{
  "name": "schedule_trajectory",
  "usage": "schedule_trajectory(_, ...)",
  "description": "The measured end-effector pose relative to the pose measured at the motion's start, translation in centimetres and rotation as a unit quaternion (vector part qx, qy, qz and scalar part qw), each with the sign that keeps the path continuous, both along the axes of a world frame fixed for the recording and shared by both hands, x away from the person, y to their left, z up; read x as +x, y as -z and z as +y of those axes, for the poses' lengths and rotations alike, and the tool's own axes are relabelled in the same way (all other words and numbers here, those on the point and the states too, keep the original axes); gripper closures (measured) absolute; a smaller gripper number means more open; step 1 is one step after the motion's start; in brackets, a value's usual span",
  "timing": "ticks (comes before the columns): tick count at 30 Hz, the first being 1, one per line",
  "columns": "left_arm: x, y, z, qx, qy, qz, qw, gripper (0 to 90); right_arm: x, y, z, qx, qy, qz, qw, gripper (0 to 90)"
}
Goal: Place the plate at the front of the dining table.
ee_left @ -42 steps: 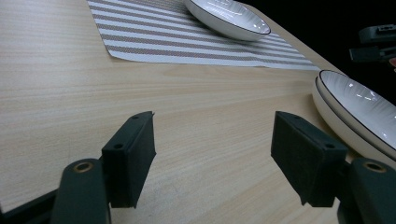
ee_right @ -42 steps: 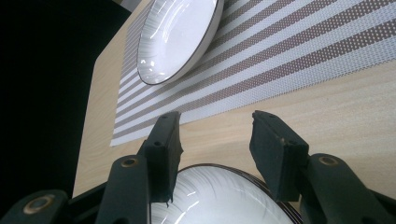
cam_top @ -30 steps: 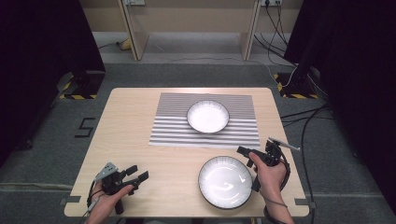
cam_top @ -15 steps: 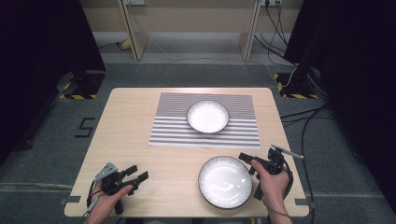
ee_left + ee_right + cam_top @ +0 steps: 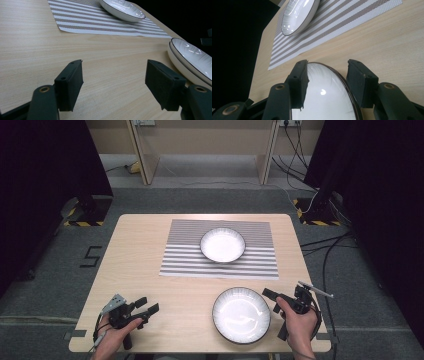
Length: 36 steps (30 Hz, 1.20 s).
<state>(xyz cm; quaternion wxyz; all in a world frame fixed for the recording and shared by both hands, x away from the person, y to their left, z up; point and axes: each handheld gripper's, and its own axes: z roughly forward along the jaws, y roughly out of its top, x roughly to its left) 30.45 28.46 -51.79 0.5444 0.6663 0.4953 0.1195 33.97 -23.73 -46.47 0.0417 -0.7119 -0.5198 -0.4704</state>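
A pale wooden table (image 5: 150,270) is sitting in the middle of the high view on grey carpet, with dark curtains hanging at the upper left and upper right and cables trailing along the right edge of the frame. A striped placemat (image 5: 185,255) is lying across the upper centre of the table, carrying one white plate (image 5: 223,245); a second, larger plate (image 5: 241,314) is resting on bare wood at lower centre. The right gripper (image 5: 275,301) is standing just beside that near plate's right rim with its jaws apart, and in the right gripper view the rim is passing between them, unclamped. The left gripper (image 5: 147,306), at lower left, is also gaping over empty wood. The risk I am judging: closing on such a thin, glossy rim could let the plate slip or tip, or nudge it toward the near table edge. Counting: two plates, one placemat, two grippers.
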Motion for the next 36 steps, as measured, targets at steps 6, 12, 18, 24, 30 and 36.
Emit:
schedule_trajectory(6, 0.0, 0.0, 0.0, 0.0, -0.001, -0.001, 1.0, 29.9, -0.4, 0.2, -0.4, -0.002, 0.004, 0.0, 1.0, 51.2)
schedule_trajectory(12, 0.0, 0.0, 0.1, -0.002, -0.002, 0.0, 1.0, 29.9, -1.1, 0.3, -1.2, -0.007, 0.013, -0.005, 0.9999, 51.0)
schedule_trajectory(18, 0.0, -0.1, 0.1, -0.002, -0.003, -0.001, 1.0, 29.9, -1.8, 0.6, -1.9, -0.008, 0.02, -0.003, 0.9998, 51.0)
schedule_trajectory(24, 0.0, -0.1, 0.1, -0.001, -0.004, -0.001, 1.0, 29.9, -2.5, 1.1, -2.8, -0.01, 0.032, 0.0, 0.9994, 50.9)
schedule_trajectory(30, -0.1, -0.1, 0.1, -0.001, -0.004, -0.002, 1.0, 29.9, -3.2, 1.5, -3.5, -0.012, 0.039, 0.001, 0.9992, 50.7)
schedule_trajectory(36, -0.1, -0.1, 0.1, -0.001, -0.005, -0.001, 1.0, 29.9, -3.9, 2.1, -4.1, -0.013, 0.047, 0.004, 0.9988, 50.7)
